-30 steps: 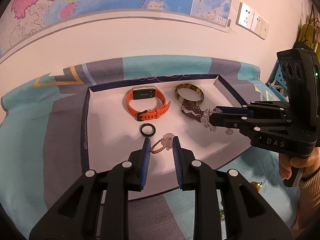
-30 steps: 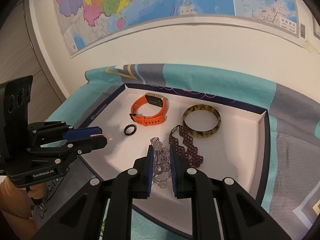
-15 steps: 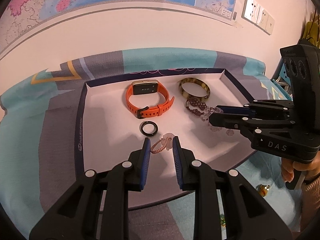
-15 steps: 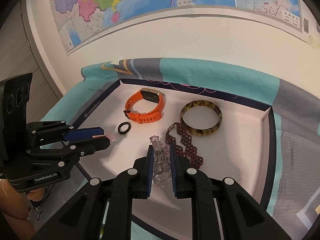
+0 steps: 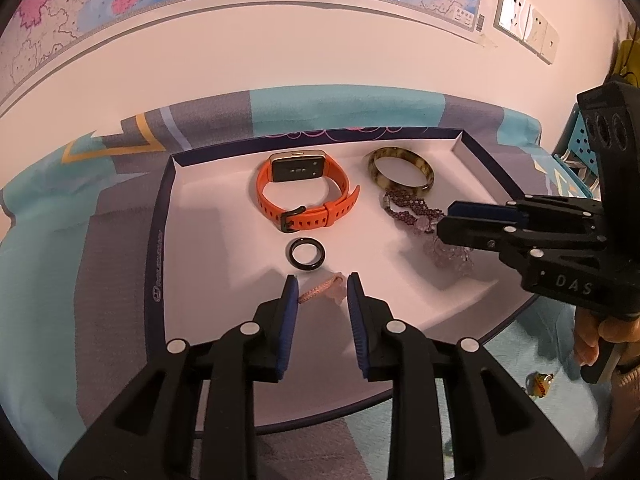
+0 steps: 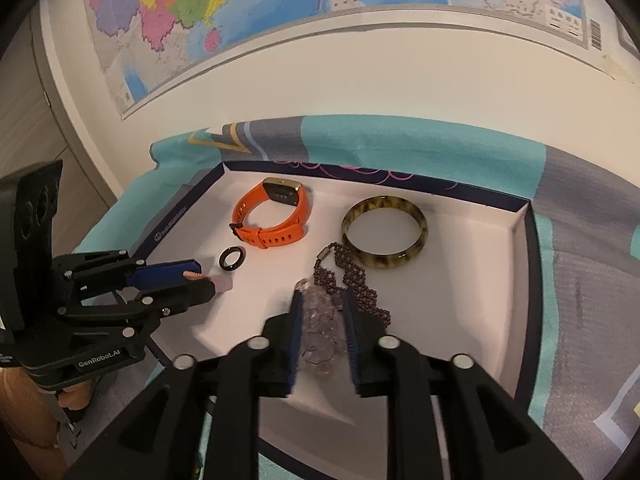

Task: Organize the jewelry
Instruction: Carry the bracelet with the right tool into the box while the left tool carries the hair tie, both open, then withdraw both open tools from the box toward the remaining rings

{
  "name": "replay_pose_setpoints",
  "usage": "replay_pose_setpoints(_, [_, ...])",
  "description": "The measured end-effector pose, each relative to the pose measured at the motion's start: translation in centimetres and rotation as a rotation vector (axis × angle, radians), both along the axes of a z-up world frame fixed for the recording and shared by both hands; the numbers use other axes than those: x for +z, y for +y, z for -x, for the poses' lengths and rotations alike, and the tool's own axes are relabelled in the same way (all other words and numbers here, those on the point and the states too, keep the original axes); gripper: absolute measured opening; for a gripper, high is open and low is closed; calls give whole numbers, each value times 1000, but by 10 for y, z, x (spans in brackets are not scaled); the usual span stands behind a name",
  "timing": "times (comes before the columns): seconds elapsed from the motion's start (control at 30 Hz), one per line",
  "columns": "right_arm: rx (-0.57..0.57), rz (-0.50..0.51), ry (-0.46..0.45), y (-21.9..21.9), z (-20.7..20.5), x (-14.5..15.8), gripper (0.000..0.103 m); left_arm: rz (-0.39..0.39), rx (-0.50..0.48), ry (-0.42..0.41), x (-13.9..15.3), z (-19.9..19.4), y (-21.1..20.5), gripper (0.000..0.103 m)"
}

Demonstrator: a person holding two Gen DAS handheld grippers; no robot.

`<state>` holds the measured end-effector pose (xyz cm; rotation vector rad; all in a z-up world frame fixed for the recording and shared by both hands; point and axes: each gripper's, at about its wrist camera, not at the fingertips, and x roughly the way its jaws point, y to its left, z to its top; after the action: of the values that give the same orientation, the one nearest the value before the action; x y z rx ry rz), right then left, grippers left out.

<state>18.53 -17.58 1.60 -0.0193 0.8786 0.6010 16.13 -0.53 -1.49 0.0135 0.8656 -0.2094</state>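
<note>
A white tray (image 5: 208, 216) with a dark blue rim holds an orange watch (image 5: 304, 196), a tortoiseshell bangle (image 5: 401, 168), a dark purple beaded bracelet (image 5: 412, 210), a black ring (image 5: 306, 254), a pink cord bracelet (image 5: 320, 290) and a clear crystal bracelet (image 6: 320, 330). My left gripper (image 5: 322, 286) is open with the pink cord bracelet lying between its fingertips on the tray. My right gripper (image 6: 322, 308) is open around the crystal bracelet, which rests on the tray; it also shows in the left wrist view (image 5: 448, 220).
The tray sits on a teal and grey patterned cloth (image 5: 60, 240). A white wall with a map (image 6: 240, 8) stands behind. A small gold trinket (image 5: 538, 384) lies on the cloth right of the tray. Wall sockets (image 5: 524, 28) are at the upper right.
Both grippers have opened a little wider and let go of their bracelets, which now lie on the tray. Both have drawn back slightly.
</note>
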Motion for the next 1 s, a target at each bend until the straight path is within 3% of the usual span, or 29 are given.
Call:
replay_pose_setpoints(0.43, [-18,-48,-6,-13,12,13,27,18,4,-63,20,18,4,40])
replay_pose_setpoints(0.7, [-25,-94,-25,-29,34,24,37,32,17,-133,40,50,12,47])
replay_pose_setpoints(1.0, [-15,-116,-33,-42,69,29,40,44,18,-159,44,91,22,50])
